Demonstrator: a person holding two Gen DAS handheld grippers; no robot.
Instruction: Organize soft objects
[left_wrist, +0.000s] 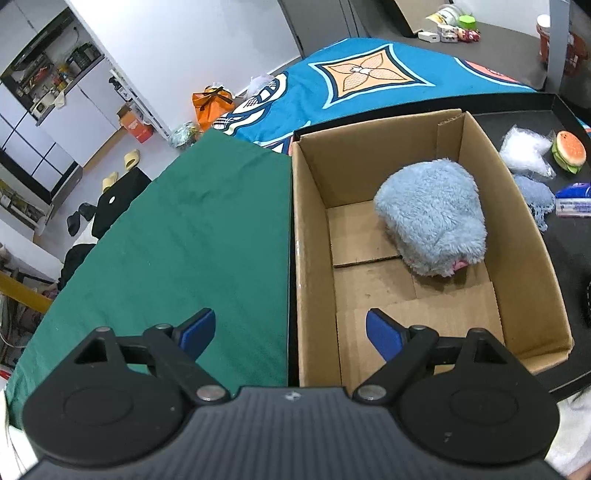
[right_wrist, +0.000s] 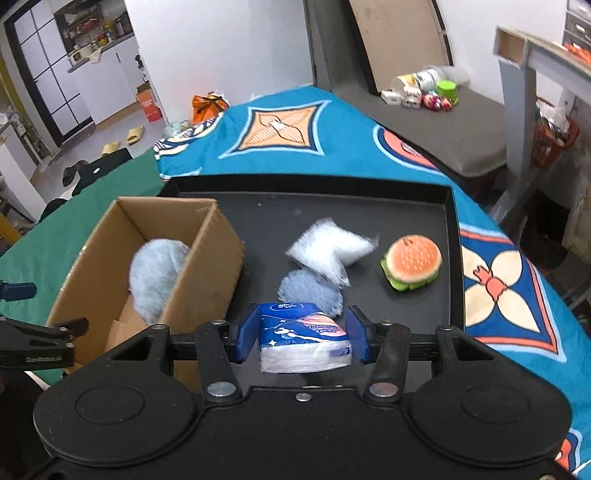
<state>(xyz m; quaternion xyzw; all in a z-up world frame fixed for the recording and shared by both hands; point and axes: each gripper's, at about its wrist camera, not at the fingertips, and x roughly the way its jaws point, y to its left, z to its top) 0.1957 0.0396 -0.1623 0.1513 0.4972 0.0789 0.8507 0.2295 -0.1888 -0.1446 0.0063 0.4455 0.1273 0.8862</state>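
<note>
We see a fluffy blue plush lying in the open cardboard box; a tissue pack, burger toy nearby.

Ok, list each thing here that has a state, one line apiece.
Cardboard box: open, upright on the black tray.
Fluffy blue plush: inside the box.
Tissue pack: gripped by the right gripper.
Left gripper: open, empty.
Burger toy: upright on the tray.
Clear bag: lying on the tray.

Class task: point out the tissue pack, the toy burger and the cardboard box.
tissue pack (right_wrist: 295, 332): right wrist view, blue printed top.
toy burger (right_wrist: 412, 258): right wrist view, orange bun.
cardboard box (left_wrist: 314, 258): left wrist view, inner left wall.
</note>
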